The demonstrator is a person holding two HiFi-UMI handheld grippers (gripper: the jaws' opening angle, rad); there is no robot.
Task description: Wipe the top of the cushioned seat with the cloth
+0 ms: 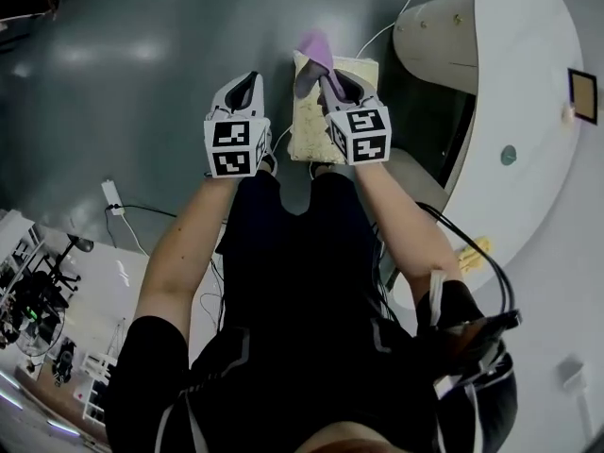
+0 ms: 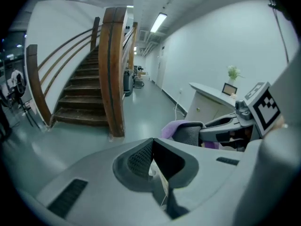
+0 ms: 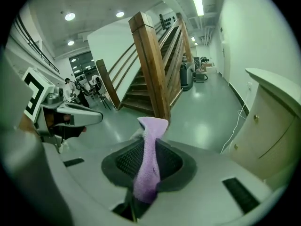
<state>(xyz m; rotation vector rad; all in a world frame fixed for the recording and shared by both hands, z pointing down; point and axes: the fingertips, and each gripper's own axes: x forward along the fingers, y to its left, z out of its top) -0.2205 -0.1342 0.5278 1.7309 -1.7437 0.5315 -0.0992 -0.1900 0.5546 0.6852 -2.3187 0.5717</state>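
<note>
One lilac cloth [image 3: 147, 164], bunched into a narrow strip, is pinched in my right claw [image 1: 326, 79] over the cream cushioned seat [image 1: 308, 128]; my left claw [image 2: 153, 160] is clenched.

I face a wooden staircase [image 2: 87, 95]; a small plant [image 2: 233, 73] tops the white counter [image 2: 211, 94], a cable [image 3: 233, 131] at its foot.
</note>
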